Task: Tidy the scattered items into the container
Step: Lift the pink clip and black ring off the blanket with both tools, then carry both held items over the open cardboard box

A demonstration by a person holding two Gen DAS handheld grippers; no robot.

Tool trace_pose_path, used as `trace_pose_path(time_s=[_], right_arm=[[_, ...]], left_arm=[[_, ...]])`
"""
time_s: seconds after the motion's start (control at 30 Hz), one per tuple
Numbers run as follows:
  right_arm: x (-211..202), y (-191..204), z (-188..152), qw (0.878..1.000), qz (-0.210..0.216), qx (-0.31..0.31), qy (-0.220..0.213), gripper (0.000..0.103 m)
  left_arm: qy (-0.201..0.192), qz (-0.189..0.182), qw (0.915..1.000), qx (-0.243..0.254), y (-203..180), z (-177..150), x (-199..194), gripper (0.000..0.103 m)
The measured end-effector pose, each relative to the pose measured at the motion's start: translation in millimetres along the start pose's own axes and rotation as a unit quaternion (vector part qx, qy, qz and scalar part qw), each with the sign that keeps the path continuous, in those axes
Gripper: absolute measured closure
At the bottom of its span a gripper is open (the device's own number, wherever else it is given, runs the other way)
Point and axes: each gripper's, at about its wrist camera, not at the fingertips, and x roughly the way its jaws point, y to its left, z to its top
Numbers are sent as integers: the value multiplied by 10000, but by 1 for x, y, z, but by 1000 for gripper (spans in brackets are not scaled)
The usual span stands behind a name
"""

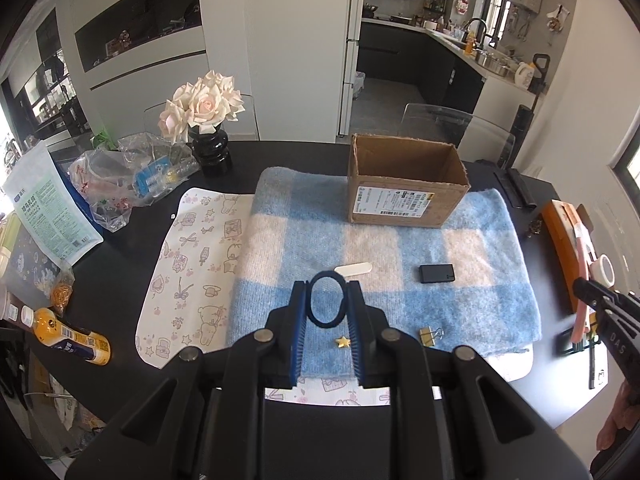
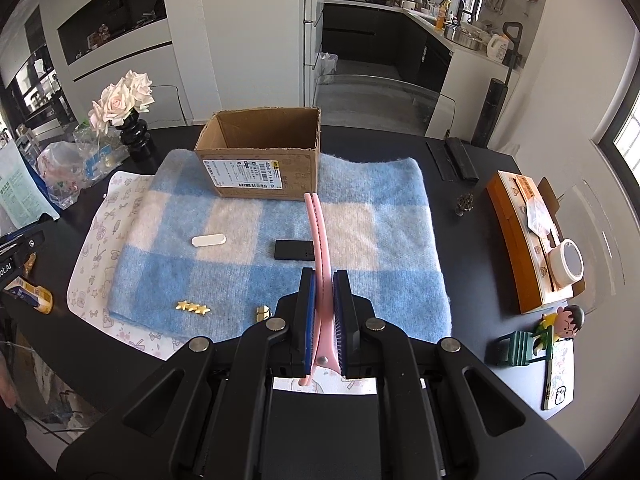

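A dark blue hair tie [image 1: 326, 300] is pinched upright between the fingers of the left gripper [image 1: 327, 294] above the checked blue-and-white blanket [image 1: 472, 300], and a pink hair clip [image 2: 319, 248] is clamped between the fingers of the right gripper [image 2: 324, 280], its tip pointed toward the open cardboard box [image 2: 264, 176]. A white oval piece [image 2: 208, 241], a black rectangular case [image 2: 294, 249], a gold star clip [image 2: 193, 307] and a gold binder clip [image 1: 429, 336] are seen lying apart on the blanket, near the box.

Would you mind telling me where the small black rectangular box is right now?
The black box lies flat on the checked blanket, right of centre in the right wrist view, between the white oval piece and the pink clip.
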Motion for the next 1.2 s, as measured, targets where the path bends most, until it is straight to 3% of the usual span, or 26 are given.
trace_pose_path(time_s=[0.83, 1.2], right_arm=[[58, 21, 116, 9998, 51, -19, -196, 94], [91, 32, 151, 9999, -2, -34, -119, 94]], left_arm=[[-12, -275, 9996, 93, -23, 101, 56, 84], [9, -334, 9992, 198, -42, 141, 85, 84]])
